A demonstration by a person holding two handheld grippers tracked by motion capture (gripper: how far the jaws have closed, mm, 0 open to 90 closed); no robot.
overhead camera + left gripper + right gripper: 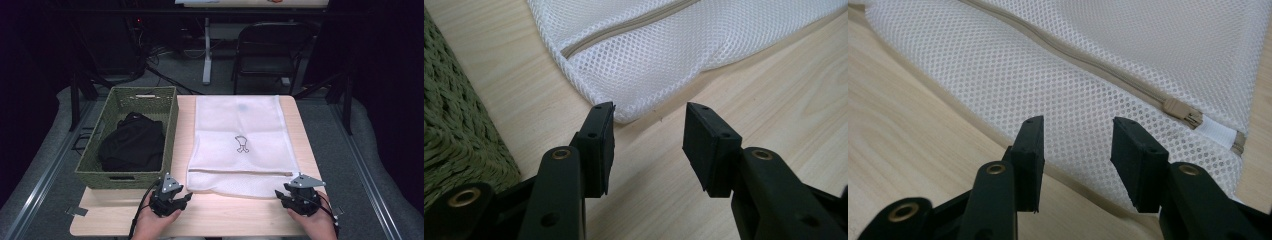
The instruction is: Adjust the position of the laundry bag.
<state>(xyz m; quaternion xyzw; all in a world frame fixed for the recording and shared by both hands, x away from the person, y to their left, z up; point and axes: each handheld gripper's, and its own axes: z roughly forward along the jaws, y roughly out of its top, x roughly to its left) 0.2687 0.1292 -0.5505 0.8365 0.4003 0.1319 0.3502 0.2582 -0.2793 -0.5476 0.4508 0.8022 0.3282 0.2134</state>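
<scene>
I see a green woven basket (170,117) at the left of the counter (240,215), and a heap of black clothing (132,145) lies inside it, filling the middle and near part. Just beside the basket, a white mesh laundry bag (240,125) lies flat on the counter, reaching from the far edge toward me. Its beige zipper (240,172) runs across near the close end, and the zipper pull (1182,112) sits at the right end, shut.

My left tongs (175,200) rest low by the bag's near left corner, jaws spread, nothing between them; in the left gripper view that corner lies just ahead of the tips. My right tongs (292,197) sit at the near right corner, jaws also spread, hovering over the mesh edge.

A bare strip of counter lies between the bag's near edge and my hands. The bag's right side runs close to the counter's right edge.
</scene>
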